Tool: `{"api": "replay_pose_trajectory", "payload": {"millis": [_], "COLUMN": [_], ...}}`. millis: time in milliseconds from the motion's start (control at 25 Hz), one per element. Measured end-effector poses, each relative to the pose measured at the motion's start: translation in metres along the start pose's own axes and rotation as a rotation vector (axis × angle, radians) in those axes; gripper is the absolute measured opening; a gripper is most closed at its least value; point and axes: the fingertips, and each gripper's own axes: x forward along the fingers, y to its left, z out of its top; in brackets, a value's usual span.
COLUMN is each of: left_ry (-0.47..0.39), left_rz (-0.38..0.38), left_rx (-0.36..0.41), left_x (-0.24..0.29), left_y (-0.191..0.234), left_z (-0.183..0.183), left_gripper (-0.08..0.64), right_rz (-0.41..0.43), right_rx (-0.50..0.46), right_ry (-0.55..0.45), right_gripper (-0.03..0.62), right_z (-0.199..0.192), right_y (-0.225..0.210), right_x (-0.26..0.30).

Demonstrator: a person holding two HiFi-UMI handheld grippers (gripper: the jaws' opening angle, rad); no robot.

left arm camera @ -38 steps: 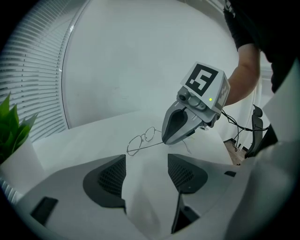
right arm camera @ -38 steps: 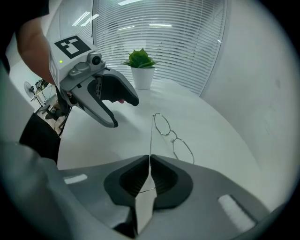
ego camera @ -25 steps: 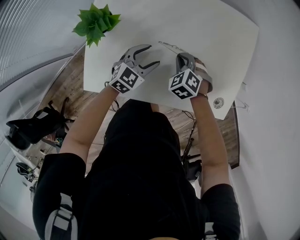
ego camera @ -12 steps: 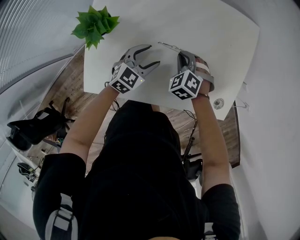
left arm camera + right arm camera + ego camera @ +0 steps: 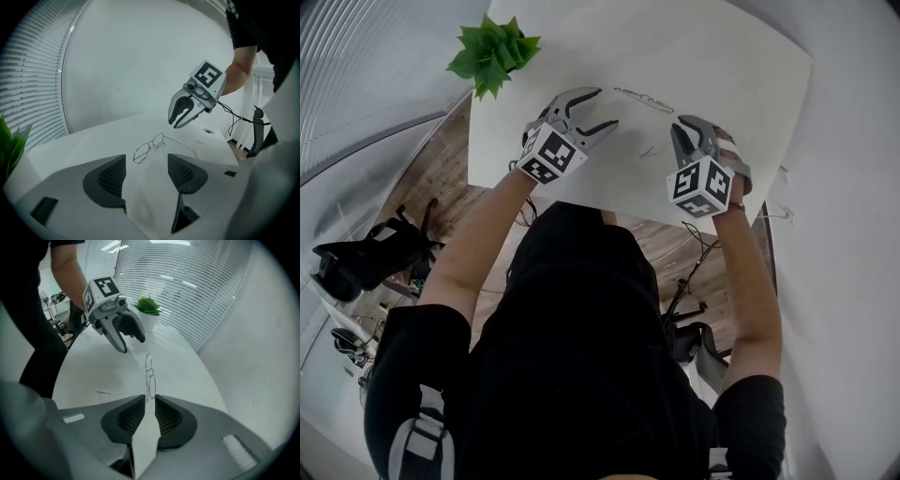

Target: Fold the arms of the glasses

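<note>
- Toward the far middle of the white table [image 5: 741, 75]: thin wire-rimmed glasses [image 5: 643, 97], lying free, touched by neither claw. One slim arm stretched out from the frame in the left gripper view; the other arm not made out.
- Left claw [image 5: 605, 108]: spread wide, empty, hovering just beside the glasses on their near left and pointed toward them.
- Right claw [image 5: 680, 129]: held above the table, near the glasses but apart from them. Jaws only a narrow slit apart, having just been opening, with nothing between them. A lens lined up just beyond the tips in the right gripper view.
- Handling, as a judgement: very light, springy thin wire, easily bent; lenses fragile and quick to scratch; likely to skid on the smooth tabletop under any sideways push.
- Best hold, probably: steady the frame lightly at the bridge or at the rim beside a hinge with one claw. Nudge the open arm close to its hinge with the other, swinging it inward. No pinching of a lens face, no levering at the arm's tip.
- Potted plant [image 5: 492, 49] at the far left corner, well apart, no obstacle.
</note>
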Motion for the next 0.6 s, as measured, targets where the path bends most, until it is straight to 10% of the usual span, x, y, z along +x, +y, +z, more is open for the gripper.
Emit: {"api": "replay_pose_trajectory", "payload": {"millis": [600], "left_ry": [0.003], "left_rz": [-0.018], "left_rx": [0.044], "left_x": [0.021], "left_y": [0.017], "left_z": [0.017], "left_gripper": [0.284], "right_rz": [0.344], "right_rx": [-0.532], "right_ry": [0.017], "right_gripper": [0.143], "right_z": [-0.002], "right_y": [0.074], "right_x": [0.008]}}
